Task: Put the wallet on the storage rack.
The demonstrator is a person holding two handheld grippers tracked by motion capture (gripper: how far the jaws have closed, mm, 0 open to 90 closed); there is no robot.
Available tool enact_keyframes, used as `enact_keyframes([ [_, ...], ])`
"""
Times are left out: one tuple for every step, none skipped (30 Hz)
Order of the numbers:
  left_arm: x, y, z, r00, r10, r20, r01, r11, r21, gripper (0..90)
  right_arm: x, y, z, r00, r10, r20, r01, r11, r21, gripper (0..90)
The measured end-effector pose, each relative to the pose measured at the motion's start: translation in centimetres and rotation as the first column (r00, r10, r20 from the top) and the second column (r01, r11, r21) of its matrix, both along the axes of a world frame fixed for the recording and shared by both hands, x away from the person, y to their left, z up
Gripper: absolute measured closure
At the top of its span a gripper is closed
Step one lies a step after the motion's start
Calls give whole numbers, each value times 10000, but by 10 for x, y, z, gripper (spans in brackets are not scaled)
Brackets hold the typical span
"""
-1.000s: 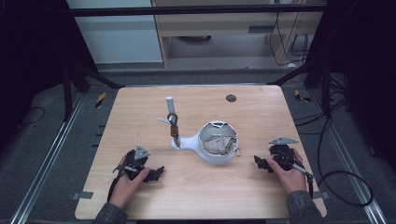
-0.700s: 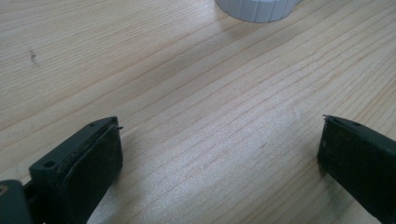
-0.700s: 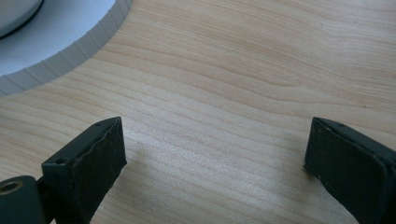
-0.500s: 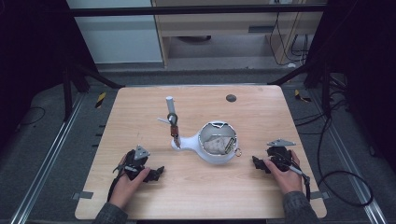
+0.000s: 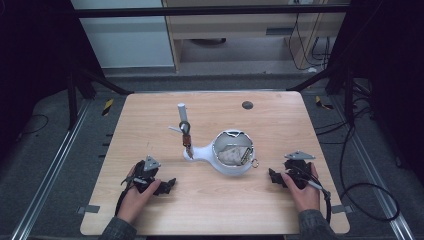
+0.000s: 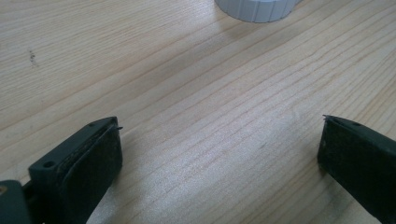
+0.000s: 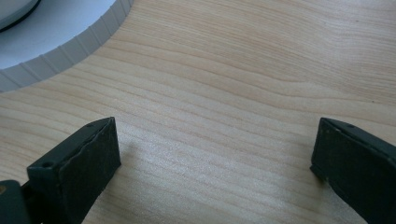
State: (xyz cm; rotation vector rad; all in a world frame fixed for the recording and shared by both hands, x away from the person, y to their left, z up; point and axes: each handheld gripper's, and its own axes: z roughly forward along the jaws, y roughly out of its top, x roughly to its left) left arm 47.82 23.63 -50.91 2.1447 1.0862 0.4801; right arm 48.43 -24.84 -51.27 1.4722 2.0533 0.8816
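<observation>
**Both grippers wide open on bare wood, white pot between them**

Left gripper view: the left gripper [image 6: 219, 154] has its jaws spread wide, nothing between them but bare table [image 6: 196, 93]. The right-hand jaw is cut off by the picture's edge. At the top edge a ribbed white rim of the pot [image 6: 254, 9] just enters, mostly cropped.

In the right gripper view, the right gripper [image 7: 215, 154] is likewise spread wide over bare wood, holding nothing. The pot's ribbed white base curves through the upper left corner, with open wood between it and the jaws.

In the high view, each gripper rests on the table near the front edge, one in each hand, the left one [image 5: 167, 185] well apart from the right one [image 5: 273, 176]. The white pot [image 5: 231, 154] sits between them, slightly farther back, its spout pointing left. What lies inside it is too blurred to name. Touching the spout end stands a small upright fixture [image 5: 184, 129], its parts hard to make out. A small dark disc [image 5: 247, 105] lies near the far edge. The wood around both grippers is open on all sides.
</observation>
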Motion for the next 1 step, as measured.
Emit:
enact_keyframes([
  [0,0,0,10000,0,1,0,10000,2,0,0,0,0,10000,-26,-12,26,10000,8,12],
])
